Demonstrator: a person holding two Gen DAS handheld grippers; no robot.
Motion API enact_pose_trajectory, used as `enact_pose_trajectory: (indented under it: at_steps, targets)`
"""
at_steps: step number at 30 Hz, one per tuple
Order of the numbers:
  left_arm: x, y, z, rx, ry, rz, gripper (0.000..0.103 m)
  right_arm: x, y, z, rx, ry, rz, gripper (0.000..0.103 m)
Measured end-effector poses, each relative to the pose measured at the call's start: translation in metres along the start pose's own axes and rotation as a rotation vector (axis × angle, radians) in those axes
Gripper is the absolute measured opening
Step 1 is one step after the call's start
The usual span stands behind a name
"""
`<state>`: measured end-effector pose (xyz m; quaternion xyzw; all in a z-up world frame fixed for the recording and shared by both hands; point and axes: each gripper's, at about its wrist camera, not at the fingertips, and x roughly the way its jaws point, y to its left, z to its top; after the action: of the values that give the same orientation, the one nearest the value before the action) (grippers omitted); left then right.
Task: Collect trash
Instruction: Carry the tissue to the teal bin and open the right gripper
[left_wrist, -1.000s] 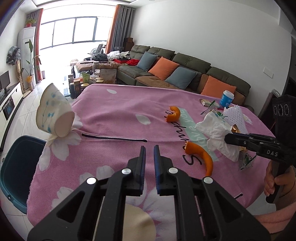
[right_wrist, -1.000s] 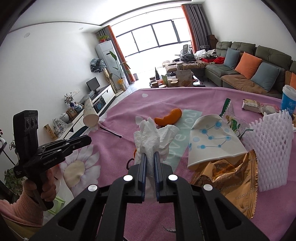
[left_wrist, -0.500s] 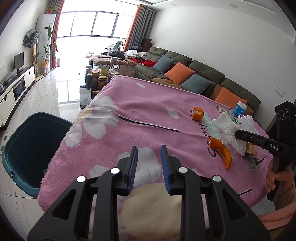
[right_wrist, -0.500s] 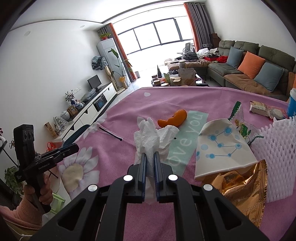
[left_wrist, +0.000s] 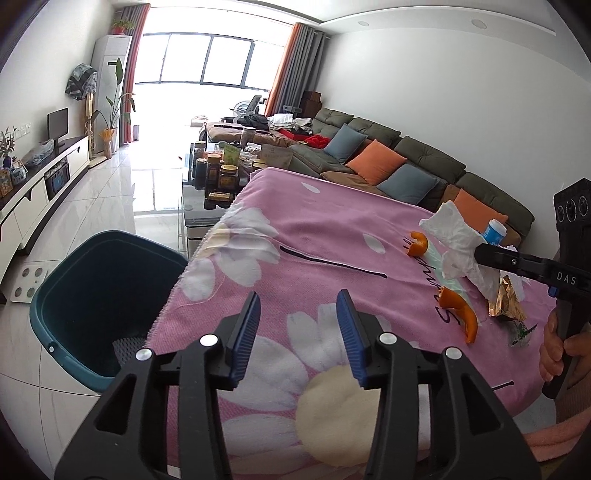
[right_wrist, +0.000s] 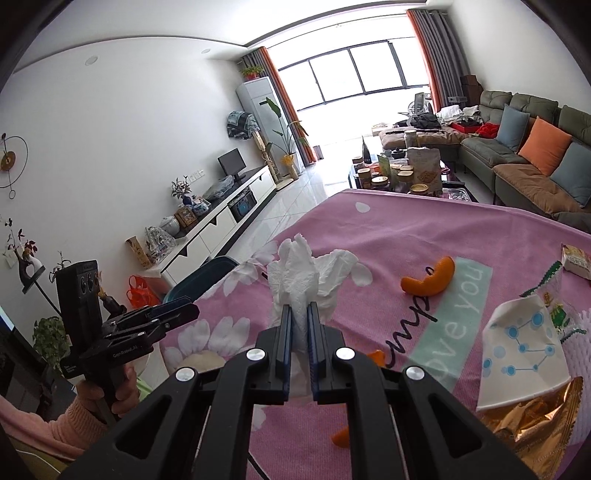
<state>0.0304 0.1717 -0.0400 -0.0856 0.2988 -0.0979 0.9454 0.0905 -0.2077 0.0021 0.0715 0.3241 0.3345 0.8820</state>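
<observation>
The left wrist view alone shows inside the teal bin (left_wrist: 92, 295): it stands on the floor against the table's near-left corner, with some grey mesh at its bottom. The right wrist view shows only a sliver of the bin's rim (right_wrist: 201, 278) past the table edge. The left gripper (left_wrist: 297, 317) hangs over the pink cloth (left_wrist: 295, 229) near that corner, jaws spread wide with nothing between them; in the right wrist view it (right_wrist: 177, 312) shows side-on, low at the left.

The right gripper (right_wrist: 299, 325) is clamped on a white tissue (right_wrist: 306, 277), which stands up out of the pads, lifted off the cloth. From the left wrist view the tissue (left_wrist: 458, 240) hangs from the gripper's tip (left_wrist: 480, 254) over the right part of the table.

Only the right wrist view shows the folded paper cup (right_wrist: 521, 354) lying on a gold wrapper (right_wrist: 535, 417) at the right edge. Orange peels (left_wrist: 460, 310) lie on the cloth, one (right_wrist: 428, 280) ahead of the tissue. The cloth between tissue and bin is bare
</observation>
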Motion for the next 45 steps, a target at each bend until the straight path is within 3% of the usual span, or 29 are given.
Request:
enact_pose_trajectory:
  at_steps: [15, 21, 33, 45]
  targets:
    - [-0.031, 0.037, 0.002, -0.056, -0.061, 0.108, 0.05, 0.099, 0.08, 0.034, -0.107, 0.136, 0.269, 0.007]
    - [-0.043, 0.065, 0.003, -0.101, -0.078, 0.174, 0.05, 0.144, 0.111, 0.047, -0.123, 0.209, 0.337, 0.007]
    - [-0.053, 0.119, 0.003, -0.195, -0.08, 0.275, 0.05, 0.234, 0.145, 0.058, -0.098, 0.354, 0.355, 0.009]
    - [-0.051, 0.142, 0.003, -0.24, -0.067, 0.306, 0.05, 0.296, 0.159, 0.052, -0.055, 0.46, 0.306, 0.015]
